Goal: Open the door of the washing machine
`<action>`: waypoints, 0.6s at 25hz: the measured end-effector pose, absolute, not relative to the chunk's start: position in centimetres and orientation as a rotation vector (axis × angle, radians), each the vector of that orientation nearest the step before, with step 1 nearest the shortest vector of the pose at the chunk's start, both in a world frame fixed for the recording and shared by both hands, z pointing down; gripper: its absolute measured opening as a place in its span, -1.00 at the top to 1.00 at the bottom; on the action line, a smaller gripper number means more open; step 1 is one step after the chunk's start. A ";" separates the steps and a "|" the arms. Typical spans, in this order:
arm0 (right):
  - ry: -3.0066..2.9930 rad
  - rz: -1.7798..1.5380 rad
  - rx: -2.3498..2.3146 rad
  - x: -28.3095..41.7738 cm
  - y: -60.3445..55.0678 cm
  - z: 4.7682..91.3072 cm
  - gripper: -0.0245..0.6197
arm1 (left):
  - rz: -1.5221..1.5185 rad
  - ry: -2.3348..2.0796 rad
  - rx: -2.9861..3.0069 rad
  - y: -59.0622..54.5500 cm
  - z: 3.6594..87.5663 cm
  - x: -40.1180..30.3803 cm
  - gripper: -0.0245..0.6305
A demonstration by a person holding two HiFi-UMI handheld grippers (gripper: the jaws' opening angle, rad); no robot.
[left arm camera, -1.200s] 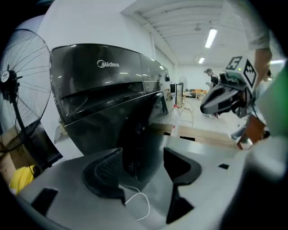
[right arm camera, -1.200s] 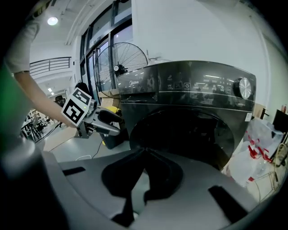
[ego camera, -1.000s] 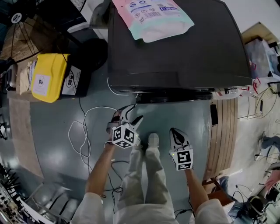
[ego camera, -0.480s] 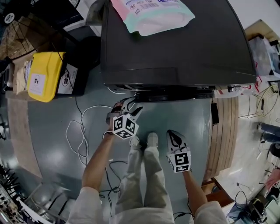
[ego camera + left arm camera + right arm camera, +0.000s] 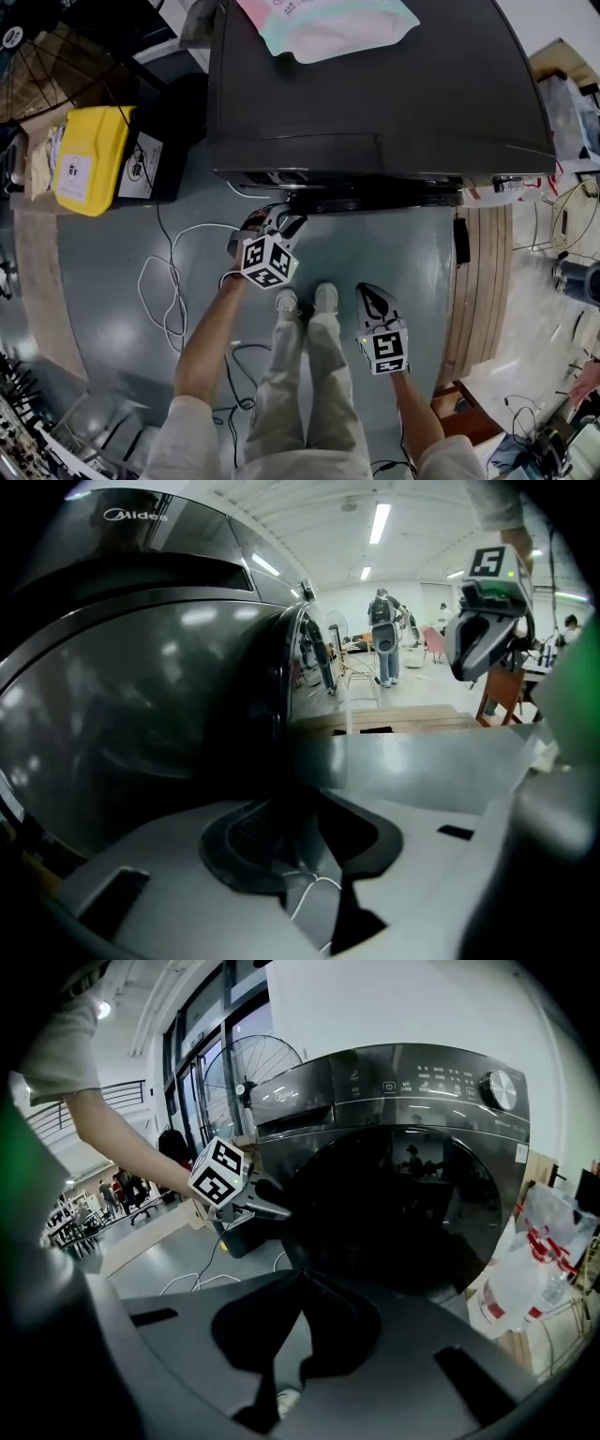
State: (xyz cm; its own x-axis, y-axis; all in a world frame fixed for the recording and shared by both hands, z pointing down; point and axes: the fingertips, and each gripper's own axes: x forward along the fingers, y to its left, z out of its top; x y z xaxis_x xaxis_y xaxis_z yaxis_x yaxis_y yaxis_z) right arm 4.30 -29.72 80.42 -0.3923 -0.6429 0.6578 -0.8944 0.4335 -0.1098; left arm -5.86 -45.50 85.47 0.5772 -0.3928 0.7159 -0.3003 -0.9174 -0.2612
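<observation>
- Presently the left gripper [image 5: 281, 223] is at the left rim of the door [image 5: 394, 1213]. Its jaws have just been closing and stand narrow, pinching the dark rim between their tips.
- Door sits shut in the front of the washing machine [image 5: 375, 94].
- Right gripper [image 5: 372, 295] hangs apart from the machine, jaws together, nothing between them.

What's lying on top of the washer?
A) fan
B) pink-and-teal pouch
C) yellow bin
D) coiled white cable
B: in the head view a pink-and-teal pouch lies on the dark top of the washing machine, while the yellow bin stands off to the machine's side, not on it.
</observation>
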 end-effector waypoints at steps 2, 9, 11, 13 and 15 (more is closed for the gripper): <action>-2.162 0.622 1.288 4.2 -29.6 80.5 0.92 | -1.262 0.585 -2.702 -45.4 85.4 -5.8 0.57; -2.176 0.621 1.275 3.7 -29.2 80.7 0.93 | -1.277 0.571 -2.712 -45.3 85.4 -5.8 0.60; -2.179 0.620 1.269 3.6 -29.0 80.7 0.93 | -1.273 0.592 -2.711 -45.4 85.4 -5.8 0.60; -2.184 0.621 1.261 3.5 -28.7 80.8 0.93 | -1.275 0.604 -2.707 -45.4 85.5 -5.8 0.60; -2.187 0.623 1.255 3.5 -28.2 80.9 0.93 | -1.277 0.619 -2.706 -45.3 85.5 -5.8 0.59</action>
